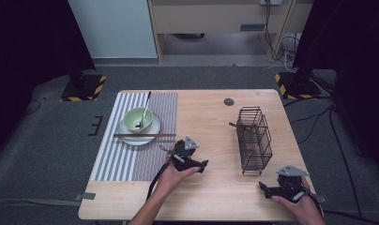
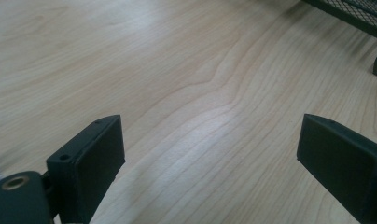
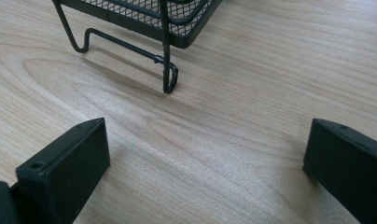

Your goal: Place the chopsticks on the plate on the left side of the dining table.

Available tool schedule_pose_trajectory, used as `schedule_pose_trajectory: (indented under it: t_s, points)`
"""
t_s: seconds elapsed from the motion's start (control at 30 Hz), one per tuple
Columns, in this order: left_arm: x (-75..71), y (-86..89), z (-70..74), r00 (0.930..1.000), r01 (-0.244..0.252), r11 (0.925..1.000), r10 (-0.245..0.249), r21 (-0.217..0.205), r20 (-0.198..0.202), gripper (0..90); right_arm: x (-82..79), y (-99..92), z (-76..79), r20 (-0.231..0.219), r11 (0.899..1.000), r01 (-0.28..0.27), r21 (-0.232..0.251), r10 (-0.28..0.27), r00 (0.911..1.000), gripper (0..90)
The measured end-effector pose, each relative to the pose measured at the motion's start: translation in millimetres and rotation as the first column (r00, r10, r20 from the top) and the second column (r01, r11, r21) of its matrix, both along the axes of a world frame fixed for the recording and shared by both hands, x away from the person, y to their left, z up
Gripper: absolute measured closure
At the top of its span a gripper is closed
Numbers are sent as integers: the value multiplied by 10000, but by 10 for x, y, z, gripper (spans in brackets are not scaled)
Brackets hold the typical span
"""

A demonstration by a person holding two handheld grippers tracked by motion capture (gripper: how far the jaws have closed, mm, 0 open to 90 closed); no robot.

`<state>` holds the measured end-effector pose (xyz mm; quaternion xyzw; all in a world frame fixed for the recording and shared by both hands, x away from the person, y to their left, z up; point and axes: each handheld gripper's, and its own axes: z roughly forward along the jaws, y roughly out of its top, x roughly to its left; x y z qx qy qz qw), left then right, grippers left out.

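Observation:
A green bowl (image 1: 137, 119) with a spoon (image 1: 144, 111) in it sits on a grey plate (image 1: 154, 131) at the table's left. Brown chopsticks (image 1: 144, 135) lie across the plate's near rim. A black wire rack (image 1: 253, 139) stands at the right; its foot (image 3: 168, 77) and its mesh edge (image 2: 359, 14) appear in the gripper views. My left gripper (image 1: 202, 164) is open above bare wood at mid-table, right of the plate. My right gripper (image 1: 264, 189) is open near the front right edge, just below the rack. Both hold nothing.
A striped placemat (image 1: 126, 154) covers the table's left part. A round cable hole (image 1: 229, 101) sits near the far edge. Bare wood (image 1: 211, 122) lies between placemat and rack. Black stands with yellow-striped bases (image 1: 84, 86) flank the table on the floor.

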<state>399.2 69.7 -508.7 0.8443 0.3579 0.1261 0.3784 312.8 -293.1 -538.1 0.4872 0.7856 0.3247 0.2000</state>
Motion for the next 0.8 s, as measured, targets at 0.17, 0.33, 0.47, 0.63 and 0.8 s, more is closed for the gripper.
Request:
schedule_pose_trajectory:
  t_s: [0.17, 0.33, 0.47, 0.63, 0.8]
  points:
    - [-24, -101, -111, 9999, 108, 9999, -107, 70, -126, 69, 0, 0, 0, -1, 10000, 0, 1, 0, 10000, 5]
    - [-10, -163, -189, 9999, 89, 9996, -87, 263, -86, 69, -1, 0, 0, -3, 10000, 5, 2, -5, 10000, 5]
    - [16, -176, -246, 9999, -61, 9990, 66, 439, -114, 69, -1, 1, 0, 1, 10000, 9, 1, -9, 10000, 4]
    - [39, -163, -278, 9999, -32, 9985, 24, 545, 147, 54, -1, 1, 0, 1, 10000, 8, 8, -8, 10000, 5]
    - [44, -165, -281, 9999, -59, 9984, 53, 563, 105, 38, -2, 1, -1, 6, 10000, 17, -3, -17, 10000, 4]
